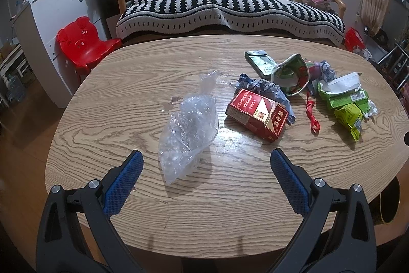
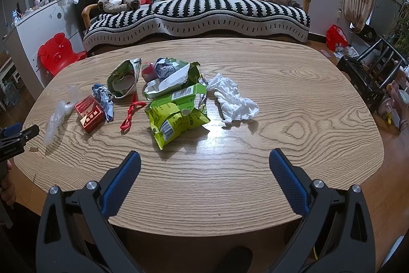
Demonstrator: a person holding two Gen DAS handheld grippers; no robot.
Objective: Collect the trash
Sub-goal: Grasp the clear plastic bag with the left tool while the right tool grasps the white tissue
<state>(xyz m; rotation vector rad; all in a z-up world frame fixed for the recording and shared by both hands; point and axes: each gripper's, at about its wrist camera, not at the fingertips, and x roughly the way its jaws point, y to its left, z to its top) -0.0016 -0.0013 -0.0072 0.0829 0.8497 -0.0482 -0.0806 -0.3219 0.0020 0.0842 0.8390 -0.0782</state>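
Trash lies on the oval wooden table point(image 1: 127, 83). A clear plastic bag point(image 1: 188, 127) lies just ahead of my open, empty left gripper point(image 1: 205, 157). To its right are a red cigarette box point(image 1: 255, 115), crumpled blue paper point(image 1: 265, 90), a red ribbon point(image 1: 313, 115), a green box point(image 1: 260, 63), an open foil snack bag point(image 1: 291, 76) and green wrappers point(image 1: 347, 106). My right gripper point(image 2: 204, 159) is open and empty, short of the green wrappers point(image 2: 176, 117) and a crumpled white tissue point(image 2: 234, 100). The red box point(image 2: 89, 113) and the clear bag point(image 2: 57, 117) show at its left.
A striped sofa point(image 1: 225, 4) stands behind the table. A red child's chair point(image 1: 81, 42) and a white cabinet point(image 1: 51, 17) are at the left. A black chair point(image 2: 368, 71) and a red bag point(image 2: 336, 36) are at the right. A dark bin point(image 1: 389, 204) shows under the table's right edge.
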